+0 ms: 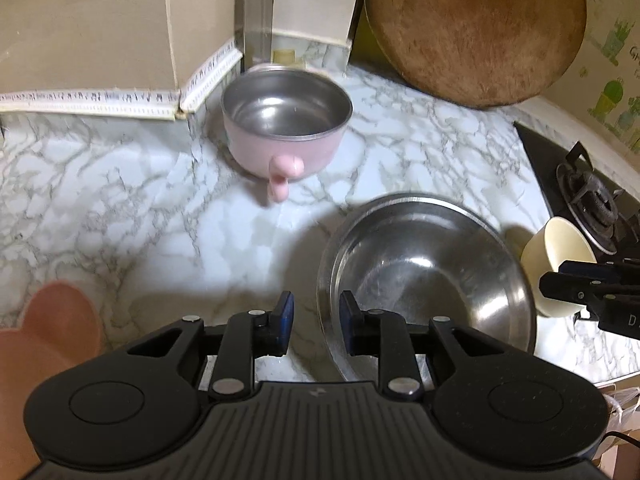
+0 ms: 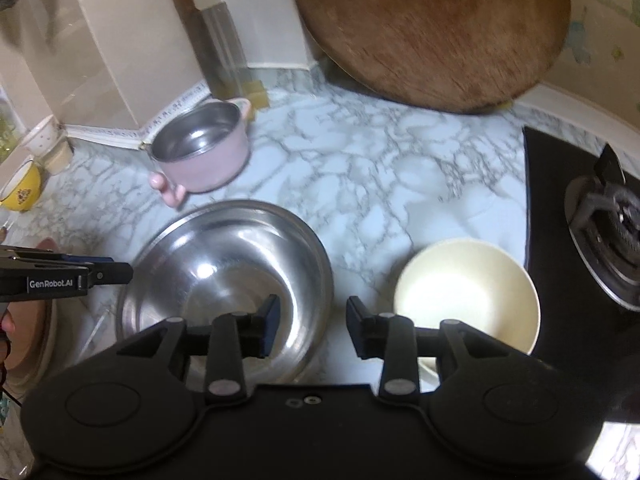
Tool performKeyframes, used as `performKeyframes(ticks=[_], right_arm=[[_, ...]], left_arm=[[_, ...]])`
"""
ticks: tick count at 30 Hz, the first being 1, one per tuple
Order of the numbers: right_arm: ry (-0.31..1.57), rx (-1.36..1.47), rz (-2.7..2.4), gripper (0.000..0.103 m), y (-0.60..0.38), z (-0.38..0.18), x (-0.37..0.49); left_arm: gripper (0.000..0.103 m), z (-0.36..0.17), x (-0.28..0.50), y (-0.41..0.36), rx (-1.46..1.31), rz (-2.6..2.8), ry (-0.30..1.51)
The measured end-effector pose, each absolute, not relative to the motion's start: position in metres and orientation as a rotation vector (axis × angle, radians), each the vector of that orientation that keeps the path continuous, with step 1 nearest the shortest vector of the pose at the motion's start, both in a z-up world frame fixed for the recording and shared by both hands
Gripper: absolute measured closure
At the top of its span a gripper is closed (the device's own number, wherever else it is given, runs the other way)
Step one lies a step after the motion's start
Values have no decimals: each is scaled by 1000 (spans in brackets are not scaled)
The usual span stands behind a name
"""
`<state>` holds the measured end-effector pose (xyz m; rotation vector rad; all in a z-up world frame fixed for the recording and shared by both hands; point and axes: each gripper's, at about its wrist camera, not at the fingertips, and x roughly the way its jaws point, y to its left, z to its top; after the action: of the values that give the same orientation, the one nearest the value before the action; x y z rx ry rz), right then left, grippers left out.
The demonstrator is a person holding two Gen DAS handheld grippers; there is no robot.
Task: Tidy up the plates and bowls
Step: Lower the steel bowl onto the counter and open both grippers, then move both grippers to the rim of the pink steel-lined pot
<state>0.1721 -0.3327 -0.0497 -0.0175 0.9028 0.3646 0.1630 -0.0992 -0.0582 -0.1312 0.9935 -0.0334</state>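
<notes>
While parted and empty above the marble counter [image 2: 360,168]: right gripper [image 2: 312,322], cream bowl [image 2: 466,296] just beside at two o'clock, nearer this hand; left gripper [image 1: 316,320], also parted, straddling steel bowl [image 1: 424,264] rim at one o'clock.

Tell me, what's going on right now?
Left tongs open, empty, at steel bowl rim. Right tongs open, empty, between steel bowl and cream bowl. Nothing in the way.
</notes>
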Motion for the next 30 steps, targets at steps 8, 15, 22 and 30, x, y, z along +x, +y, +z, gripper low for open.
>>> performKeyframes(ticks=[8,15,22,30], right_arm=[[846,-25,415,47,-316,-28,173],[808,-30,455,33,-300,-14,180],[752,-41,490,4,-282,2,188],[754,-43,458,0,-262,4,218]], left_arm=[[43,-36,160,-95,-124,-19,912],[36,-17,163,-88,-124,-3,848],[24,2,175,-78,-114,20,783],[24,1,215,-55,-184,71,837]])
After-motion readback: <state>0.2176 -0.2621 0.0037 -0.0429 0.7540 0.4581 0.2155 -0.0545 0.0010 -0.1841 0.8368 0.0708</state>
